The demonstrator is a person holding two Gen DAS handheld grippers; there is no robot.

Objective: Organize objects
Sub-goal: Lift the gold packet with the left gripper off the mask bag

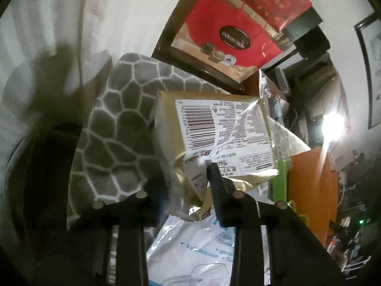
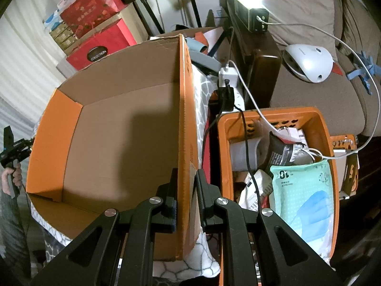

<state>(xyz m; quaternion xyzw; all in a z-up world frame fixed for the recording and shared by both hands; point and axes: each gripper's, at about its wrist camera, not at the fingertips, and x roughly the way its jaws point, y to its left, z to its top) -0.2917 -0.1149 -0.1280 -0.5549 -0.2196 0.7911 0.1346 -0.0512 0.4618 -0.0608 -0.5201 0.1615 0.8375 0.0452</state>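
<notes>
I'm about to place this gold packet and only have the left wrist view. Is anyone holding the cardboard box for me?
Observer: Yes. The right gripper is shut on the right-hand wall of the orange cardboard box.
Operator: Is anything inside it?
Observer: No. The part of its inside that shows is bare cardboard.
Operator: Where are the other things to sort?
Observer: In the orange basket just right of the box. A green mask pack lies on top of them.
</notes>
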